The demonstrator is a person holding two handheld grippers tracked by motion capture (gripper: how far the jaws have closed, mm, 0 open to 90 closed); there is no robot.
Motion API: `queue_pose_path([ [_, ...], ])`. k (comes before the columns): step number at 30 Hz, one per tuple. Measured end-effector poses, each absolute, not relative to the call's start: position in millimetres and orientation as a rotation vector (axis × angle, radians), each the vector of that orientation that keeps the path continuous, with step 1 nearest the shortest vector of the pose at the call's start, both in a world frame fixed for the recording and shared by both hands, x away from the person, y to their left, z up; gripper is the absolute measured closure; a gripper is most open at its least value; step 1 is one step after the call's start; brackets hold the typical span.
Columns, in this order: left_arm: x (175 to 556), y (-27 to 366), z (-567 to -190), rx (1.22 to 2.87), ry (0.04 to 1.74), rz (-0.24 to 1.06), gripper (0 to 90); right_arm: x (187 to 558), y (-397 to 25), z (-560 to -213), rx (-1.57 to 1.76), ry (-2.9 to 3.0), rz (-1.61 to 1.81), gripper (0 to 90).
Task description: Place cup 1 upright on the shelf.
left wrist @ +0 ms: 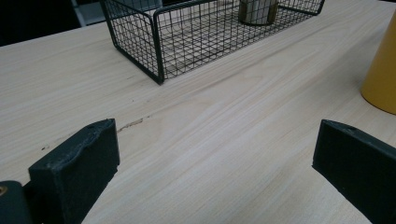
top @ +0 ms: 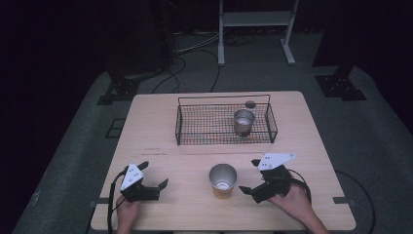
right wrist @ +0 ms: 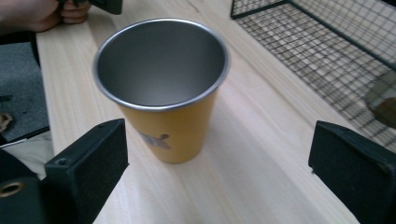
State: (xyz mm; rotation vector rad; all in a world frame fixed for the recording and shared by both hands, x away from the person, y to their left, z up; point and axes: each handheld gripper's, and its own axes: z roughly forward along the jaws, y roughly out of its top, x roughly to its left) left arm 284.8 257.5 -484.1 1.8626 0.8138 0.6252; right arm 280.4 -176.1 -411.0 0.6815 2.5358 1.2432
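Observation:
A yellow metal cup [top: 223, 181] with a steel inside stands upright near the table's front edge, between the two grippers. My right gripper [top: 250, 176] is open just to its right, and the cup [right wrist: 163, 88] sits a little ahead of its wide-apart jaws. My left gripper [top: 153, 174] is open at the front left, pointing right with bare wood between its jaws; the cup's side [left wrist: 382, 74] shows at the right edge. A second, silver cup [top: 243, 122] stands in the black wire basket [top: 195, 103] at the table's back.
The wire basket [left wrist: 156, 44] lies across the far middle of the wooden table [top: 156, 126]. A small dark round spot [top: 250, 104] sits behind the basket. Beyond the table are cables, dark stand bases and a white frame on the grey floor.

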Motion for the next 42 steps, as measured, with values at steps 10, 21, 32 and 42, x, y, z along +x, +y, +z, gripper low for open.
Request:
queue_pose_path([
  [10,285,258,-484,1.862,0.815,0.625,0.0,276,-158,-422,0.658,2.563,1.247,1.7],
  [21,285,258,-484,1.862,0.814,0.626,0.0,276,-147,-429,0.669,2.564,1.248,1.4],
  [32,285,258,-484,1.863,0.813,0.626,0.0,278,-137,-432,0.674,2.570,1.216,1.4],
  [42,285,258,-484,1.861,0.814,0.626,0.0,283,-128,-432,0.669,2.574,1.199,1.4],
])
